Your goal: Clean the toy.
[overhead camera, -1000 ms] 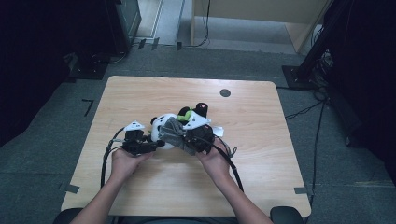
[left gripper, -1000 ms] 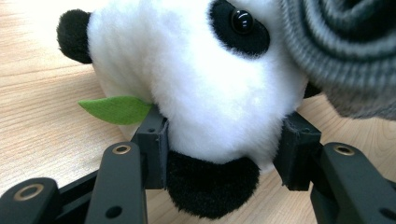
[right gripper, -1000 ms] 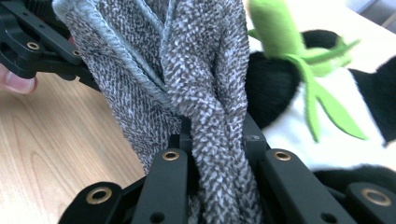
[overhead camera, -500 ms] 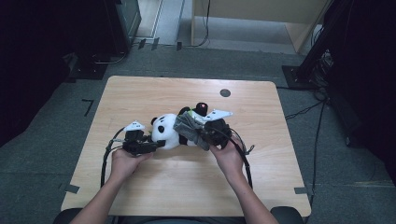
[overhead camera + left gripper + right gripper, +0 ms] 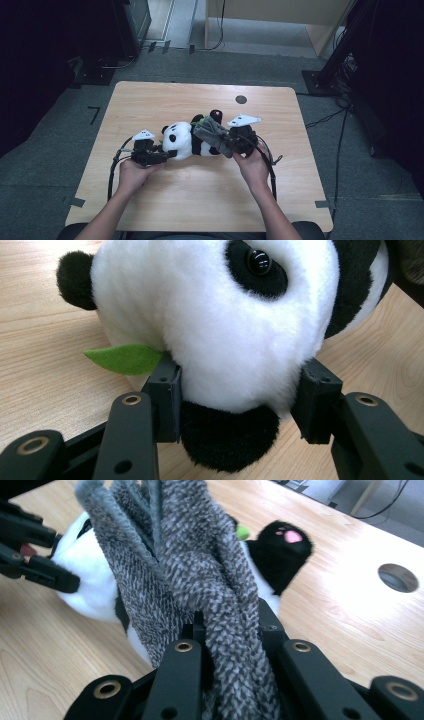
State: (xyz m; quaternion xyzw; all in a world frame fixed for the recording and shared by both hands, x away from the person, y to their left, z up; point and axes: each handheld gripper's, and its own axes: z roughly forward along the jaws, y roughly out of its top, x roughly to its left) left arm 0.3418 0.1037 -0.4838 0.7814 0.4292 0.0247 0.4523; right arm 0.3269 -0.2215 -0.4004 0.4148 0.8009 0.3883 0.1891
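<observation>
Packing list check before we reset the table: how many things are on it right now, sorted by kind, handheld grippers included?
Plush panda: 1
Grey knitted cloth: 1
Handheld grippers: 2, left gripper clamped on the panda's head, right gripper clamped on the cloth
Total: 4

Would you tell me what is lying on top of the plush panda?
A grey knitted cloth, gripped by the right gripper, drapes over the panda's body. The body beneath it is covered; head and one black paw remain visible.
</observation>
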